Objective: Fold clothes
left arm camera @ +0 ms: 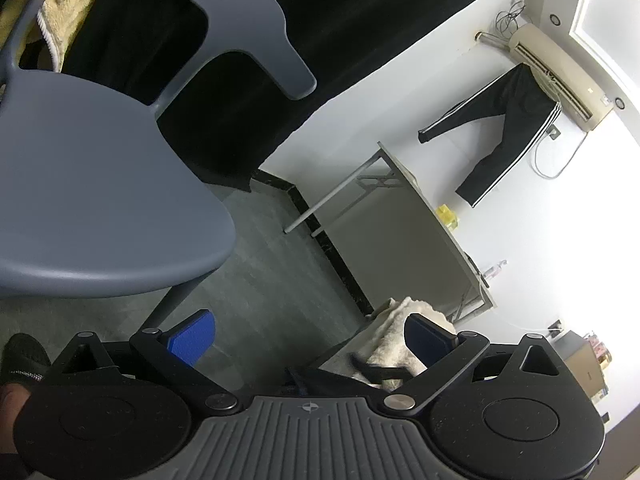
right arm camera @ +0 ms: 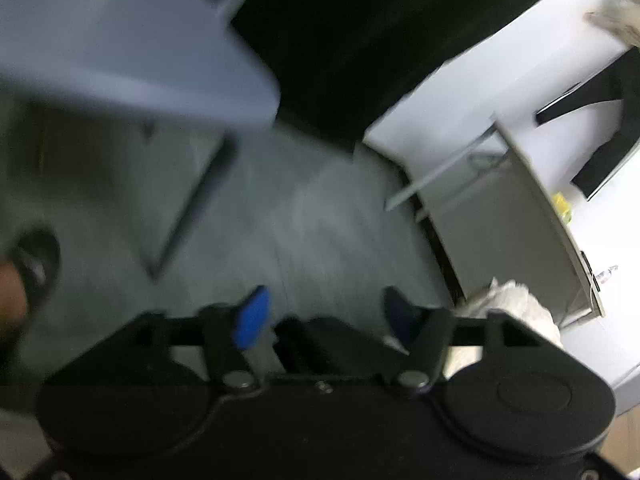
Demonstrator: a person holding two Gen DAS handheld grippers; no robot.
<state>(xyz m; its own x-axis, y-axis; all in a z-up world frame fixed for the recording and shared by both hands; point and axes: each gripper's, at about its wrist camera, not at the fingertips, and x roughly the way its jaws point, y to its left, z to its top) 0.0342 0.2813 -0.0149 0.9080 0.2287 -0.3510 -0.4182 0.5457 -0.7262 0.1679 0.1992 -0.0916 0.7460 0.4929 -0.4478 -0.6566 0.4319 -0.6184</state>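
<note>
left hand-held gripper (left arm camera: pixel 308 336): jaws spread wide, blue pads (left arm camera: pixel 192 336) apart, nothing pinched; grey floor (left arm camera: pixel 272 264) shows between them.
right hand-held gripper (right arm camera: pixel 324 316): view blurred; jaws spread, nothing between them.
cream fleecy garment (left arm camera: pixel 396 320): lying low just behind the left gripper's right pad, near the desk's foot; a second cream fleecy cloth (left arm camera: pixel 68 4) lies at the top left behind the chair.
person's shoe (left arm camera: pixel 22 356): at the lower left edge.
grey-blue plastic chair (left arm camera: pixel 100 184): seat beside the left gripper.
black curtain (left arm camera: pixel 360 20): behind the chair.
desk (left arm camera: pixel 400 232): grey, folding legs, against the white wall (left arm camera: pixel 400 92).
black striped trousers (left arm camera: pixel 508 128): hanging from the air conditioner (left arm camera: pixel 552 68).
</note>
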